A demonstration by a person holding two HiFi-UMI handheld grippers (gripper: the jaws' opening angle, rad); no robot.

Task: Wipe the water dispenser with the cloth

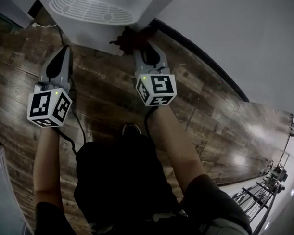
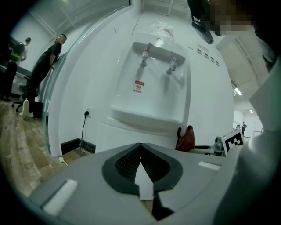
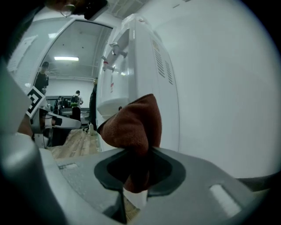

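The white water dispenser stands at the top of the head view; its front with two taps shows in the left gripper view, its vented side in the right gripper view. A brown-red cloth is pinched in my right gripper, which is shut on it. The cloth lies against the dispenser's right front corner, low down, and shows there as well in the left gripper view. My left gripper is shut with nothing in it and hangs in front of the dispenser, its jaw tips pointing at the lower panel.
Dark wood floor runs under me. A white wall with a dark skirting board is at the right. A cable goes up to a wall socket left of the dispenser. People stand far off at the left.
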